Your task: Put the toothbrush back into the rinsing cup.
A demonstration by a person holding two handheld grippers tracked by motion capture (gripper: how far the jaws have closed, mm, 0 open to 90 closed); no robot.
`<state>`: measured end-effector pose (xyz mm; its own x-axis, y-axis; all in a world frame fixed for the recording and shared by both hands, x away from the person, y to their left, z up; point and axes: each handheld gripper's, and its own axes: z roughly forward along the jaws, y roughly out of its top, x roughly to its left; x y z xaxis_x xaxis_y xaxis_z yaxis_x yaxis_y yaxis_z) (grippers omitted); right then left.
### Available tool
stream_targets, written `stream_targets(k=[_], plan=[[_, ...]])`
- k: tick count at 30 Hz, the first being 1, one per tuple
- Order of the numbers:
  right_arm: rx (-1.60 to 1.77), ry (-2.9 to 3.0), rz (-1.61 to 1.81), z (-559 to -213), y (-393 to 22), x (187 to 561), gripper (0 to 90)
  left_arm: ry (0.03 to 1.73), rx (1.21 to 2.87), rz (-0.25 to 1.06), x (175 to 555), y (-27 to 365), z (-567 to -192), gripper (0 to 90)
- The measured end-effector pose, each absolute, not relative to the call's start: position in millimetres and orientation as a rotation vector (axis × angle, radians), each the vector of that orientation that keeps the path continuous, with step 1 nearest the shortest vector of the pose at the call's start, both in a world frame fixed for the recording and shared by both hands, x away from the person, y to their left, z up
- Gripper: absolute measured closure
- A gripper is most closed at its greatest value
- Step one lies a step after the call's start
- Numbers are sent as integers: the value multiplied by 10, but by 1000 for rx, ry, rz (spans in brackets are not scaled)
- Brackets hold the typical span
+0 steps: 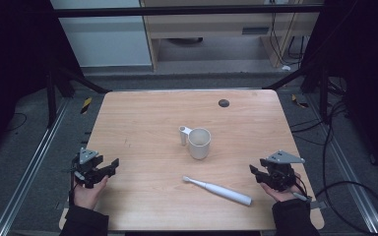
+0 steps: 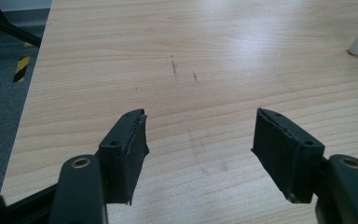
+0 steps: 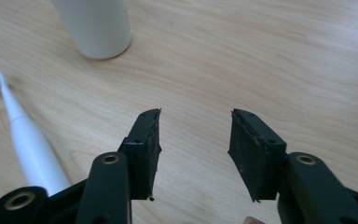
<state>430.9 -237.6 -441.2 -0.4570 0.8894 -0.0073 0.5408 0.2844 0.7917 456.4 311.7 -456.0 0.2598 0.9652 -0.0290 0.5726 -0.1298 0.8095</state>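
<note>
The right gripper (image 3: 193, 154) has its jaws apart with only bare table (image 3: 279, 60) between them, gripping nothing; the gap is moderate, narrower than the other's. The left gripper (image 2: 198, 154) has its jaws spread wide over bare wood as well, also holding nothing. In the high view each gripper sits near its own edge of the table, the left gripper (image 1: 109, 164) and the right gripper (image 1: 254, 172), both pointing inward and apart from everything on it.

The toothbrush (image 1: 216, 190) lies flat between them, toward the near edge, closer to the right gripper, head toward the middle and handle toward the right. In the right gripper view it lies off to the left of the jaws (image 3: 23, 135). The cup (image 1: 199, 142) stands upright just beyond it at the table's centre, handle to its left.

This looks like the start: nothing is grasped yet. Likely the toothbrush goes into the cup. The next move would call for the right gripper to swing toward the handle, straddle it crosswise and close.
</note>
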Motion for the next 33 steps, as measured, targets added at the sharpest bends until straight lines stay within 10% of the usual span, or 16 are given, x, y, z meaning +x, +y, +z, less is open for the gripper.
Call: stream_targets(k=[33], plan=[[1227,2413,931,-4711,-2109,4124,865,1369,1890,695,4536,3018,-4642,328]])
